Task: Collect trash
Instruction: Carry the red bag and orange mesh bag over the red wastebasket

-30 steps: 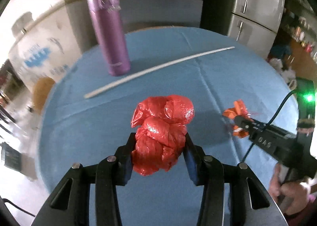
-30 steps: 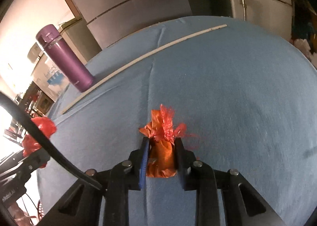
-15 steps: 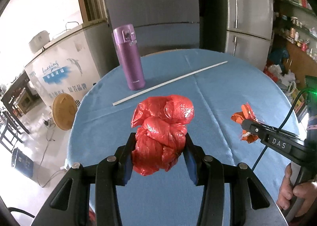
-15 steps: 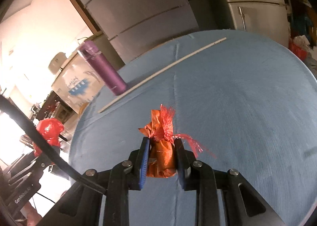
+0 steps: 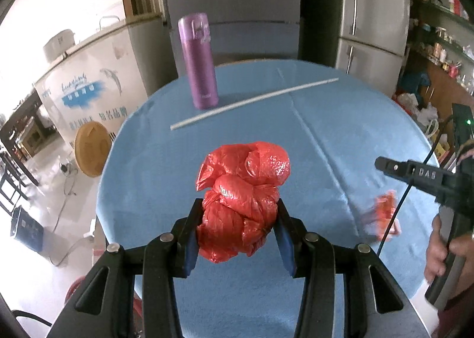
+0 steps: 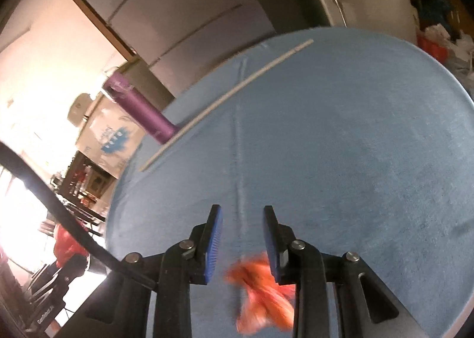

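Observation:
My left gripper (image 5: 237,213) is shut on a crumpled red plastic bag (image 5: 243,193) and holds it above the round blue table (image 5: 340,119). My right gripper (image 6: 243,213) is open; in the left wrist view it (image 5: 385,165) is at the right. A small orange wrapper (image 6: 260,293), blurred, is below and behind the right fingertips, free of the pads. In the left wrist view the wrapper (image 5: 385,210) is a blur below the right gripper, over the table's right side.
A purple flask (image 5: 198,62) stands at the table's far left. A long white stick (image 5: 251,101) lies across the far side. Fridges (image 5: 373,21) stand behind the table. A round wooden stool (image 5: 91,145) is on the floor at left.
My right gripper has opened and the orange wrapper has dropped out of it, blurred in motion. My left gripper still holds the red bag, a bit higher and further back.

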Motion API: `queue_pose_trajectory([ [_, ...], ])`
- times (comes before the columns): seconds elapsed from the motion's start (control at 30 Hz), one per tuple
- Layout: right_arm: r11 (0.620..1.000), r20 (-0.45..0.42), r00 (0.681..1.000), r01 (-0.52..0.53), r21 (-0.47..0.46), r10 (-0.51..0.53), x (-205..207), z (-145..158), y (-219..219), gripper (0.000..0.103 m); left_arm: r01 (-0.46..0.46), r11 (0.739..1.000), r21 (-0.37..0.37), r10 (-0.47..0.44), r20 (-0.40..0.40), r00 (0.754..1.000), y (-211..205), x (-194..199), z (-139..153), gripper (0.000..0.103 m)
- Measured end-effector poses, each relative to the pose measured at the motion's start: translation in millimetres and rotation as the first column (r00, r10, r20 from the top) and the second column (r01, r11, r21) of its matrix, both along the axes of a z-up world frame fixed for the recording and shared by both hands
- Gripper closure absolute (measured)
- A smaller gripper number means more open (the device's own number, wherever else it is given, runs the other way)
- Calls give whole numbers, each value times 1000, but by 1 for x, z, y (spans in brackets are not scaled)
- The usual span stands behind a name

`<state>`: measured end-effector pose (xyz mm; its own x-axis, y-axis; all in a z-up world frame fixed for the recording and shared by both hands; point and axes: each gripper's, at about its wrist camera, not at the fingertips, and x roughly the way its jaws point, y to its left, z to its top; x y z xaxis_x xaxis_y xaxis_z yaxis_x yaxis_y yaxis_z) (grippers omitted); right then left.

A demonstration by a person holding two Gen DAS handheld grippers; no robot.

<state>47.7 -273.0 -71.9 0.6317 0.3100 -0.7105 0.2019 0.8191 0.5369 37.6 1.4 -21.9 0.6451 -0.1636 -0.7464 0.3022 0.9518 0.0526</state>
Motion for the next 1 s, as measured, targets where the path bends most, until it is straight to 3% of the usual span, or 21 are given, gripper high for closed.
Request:
queue_pose_trajectory([
  [0.17,999,-78,997,4,32,-1,4,-18,-13,72,4,1000,-1,-4,-35,999,2,0,-14,56],
  [0.33,1000,-71,997,6,26,-4,-17,-12,-26,69,46,999,-5,-46,-58,997,-8,-7,-23,56],
  [0.37,1000,-69,998,11,25,-9,-25,-9,-30,64,50,999,-5,-50,-61,997,-9,-7,-24,56],
  [0.4,1000,-69,998,15,23,-14,-30,-6,-32,47,57,998,-6,-57,-62,996,-12,-9,-24,56],
  [0.43,999,-66,998,24,22,-22,-36,-4,-34,38,60,998,-6,-60,-61,996,-14,-11,-24,56],
  [0.5,999,-36,999,21,31,-20,-46,0,-32,36,67,998,-10,-67,-59,996,-16,-15,-24,56],
  [0.57,1000,-33,999,5,5,-5,-50,1,-27,36,71,997,-12,-71,-56,996,-18,-19,-23,56],
  [0.63,999,-74,997,-9,-38,6,-50,-5,-18,42,76,997,-12,-76,-52,996,-19,-25,-22,56],
  [0.67,999,-88,996,-20,-35,17,-49,-10,-14,51,78,997,-11,-78,-49,996,-18,-29,-21,56],
  [0.77,997,-149,988,-50,-54,41,-46,-24,1,54,76,997,-4,-76,-44,996,-15,-37,-19,56],
  [0.8,995,-171,984,-55,-82,40,-45,-28,7,59,73,997,-2,-73,-43,996,-14,-38,-18,56],
  [1.0,975,-152,988,-58,-216,25,-42,-24,26,73,54,999,7,-53,-9,999,-7,-52,-8,56],
])
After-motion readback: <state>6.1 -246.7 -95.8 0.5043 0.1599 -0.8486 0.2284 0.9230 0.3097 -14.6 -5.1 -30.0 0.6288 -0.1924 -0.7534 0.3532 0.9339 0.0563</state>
